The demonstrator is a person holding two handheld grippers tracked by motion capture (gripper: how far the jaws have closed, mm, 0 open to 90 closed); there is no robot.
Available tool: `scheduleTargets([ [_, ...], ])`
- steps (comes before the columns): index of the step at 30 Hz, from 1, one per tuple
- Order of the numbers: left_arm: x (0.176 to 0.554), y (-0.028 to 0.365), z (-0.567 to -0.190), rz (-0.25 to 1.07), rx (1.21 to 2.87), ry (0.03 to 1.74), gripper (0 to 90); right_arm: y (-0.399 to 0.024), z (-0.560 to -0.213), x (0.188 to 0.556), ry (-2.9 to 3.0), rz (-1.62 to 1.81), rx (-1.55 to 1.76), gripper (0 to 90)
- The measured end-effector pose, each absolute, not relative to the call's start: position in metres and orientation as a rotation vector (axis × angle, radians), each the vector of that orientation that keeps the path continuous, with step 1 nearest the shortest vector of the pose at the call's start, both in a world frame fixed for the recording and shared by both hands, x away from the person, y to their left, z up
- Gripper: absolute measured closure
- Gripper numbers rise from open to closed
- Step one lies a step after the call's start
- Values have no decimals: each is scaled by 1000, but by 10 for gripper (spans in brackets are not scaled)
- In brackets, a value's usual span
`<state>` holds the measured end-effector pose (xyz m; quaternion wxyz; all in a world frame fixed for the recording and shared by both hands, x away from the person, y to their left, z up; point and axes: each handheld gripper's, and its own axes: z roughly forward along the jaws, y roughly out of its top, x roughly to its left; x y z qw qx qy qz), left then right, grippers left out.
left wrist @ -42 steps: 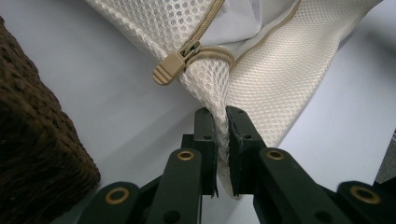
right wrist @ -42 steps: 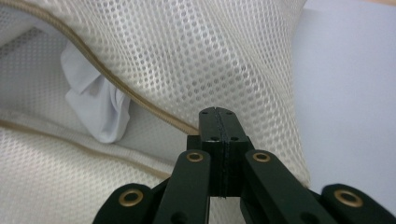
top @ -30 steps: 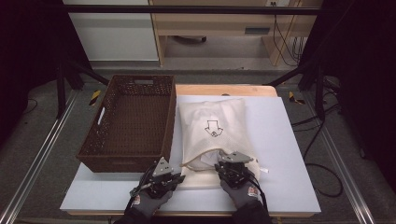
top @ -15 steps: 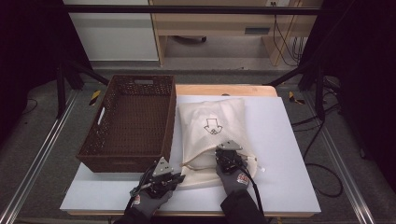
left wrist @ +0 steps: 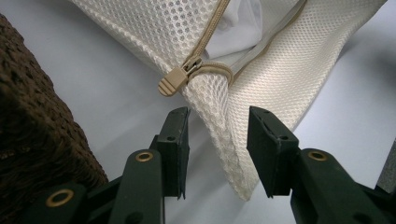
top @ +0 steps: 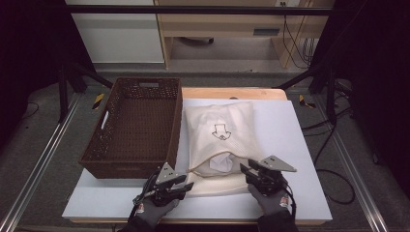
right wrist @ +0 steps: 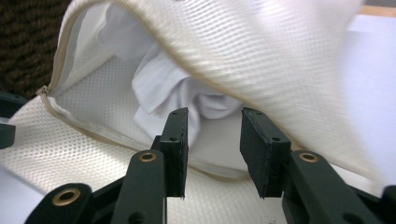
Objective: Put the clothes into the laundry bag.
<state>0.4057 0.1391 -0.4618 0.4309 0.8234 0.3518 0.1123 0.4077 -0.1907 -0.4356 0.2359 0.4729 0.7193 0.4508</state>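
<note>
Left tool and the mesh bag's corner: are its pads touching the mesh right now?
Apart. In the left gripper view the left tool has just been opening; the mesh bag corner hangs between its jaws, with white table showing on both sides of the fabric.

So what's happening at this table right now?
A person works at a cream mesh laundry bag lying on the white table beside a brown wicker basket. The bag's zipper is open, with white cloth inside. The left gripper has just been opening, the bag's corner loose between its jaws. The right gripper has also just been opening and points into the bag's mouth, holding nothing.
</note>
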Motion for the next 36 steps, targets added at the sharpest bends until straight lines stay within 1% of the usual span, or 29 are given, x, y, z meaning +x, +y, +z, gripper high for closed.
scheduleTargets([
  [2,406,139,-462,281,2060,882,621,-203,-430,404,1935,1215,1321,605],
  [4,407,138,-464,268,2066,889,670,-214,-429,404,1915,1194,1352,577],
  [6,408,138,-465,261,2077,891,705,-222,-435,407,1909,1136,1369,557],
  [8,409,137,-466,253,2082,898,748,-228,-445,412,1926,1100,1401,558],
  [11,411,138,-469,237,2084,910,815,-231,-459,417,1987,1069,1448,653],
  [14,412,140,-470,232,2084,917,831,-231,-461,416,2000,1036,1450,785],
  [15,412,140,-470,240,2082,922,834,-233,-461,415,2003,1030,1450,809],
  [17,411,142,-468,268,2078,932,841,-235,-462,413,2010,1028,1459,828],
  [20,413,148,-466,299,2084,942,844,-238,-466,409,2036,1003,1475,833],
  [22,413,148,-468,304,2085,943,843,-238,-472,407,2061,986,1490,825],
  [24,412,147,-470,311,2091,932,830,-237,-480,408,2071,949,1489,795],
  [25,411,146,-470,321,2091,925,803,-238,-479,406,2068,969,1486,760],
  [27,410,147,-469,326,2084,915,707,-239,-476,405,2041,974,1466,663],
  [30,407,149,-467,325,2073,905,632,-243,-471,404,2004,1051,1454,581],
  [33,403,152,-469,325,2081,901,599,-247,-470,406,1993,1076,1468,567],
  [36,404,154,-472,312,2083,911,596,-248,-472,408,1987,1079,1503,567],
])
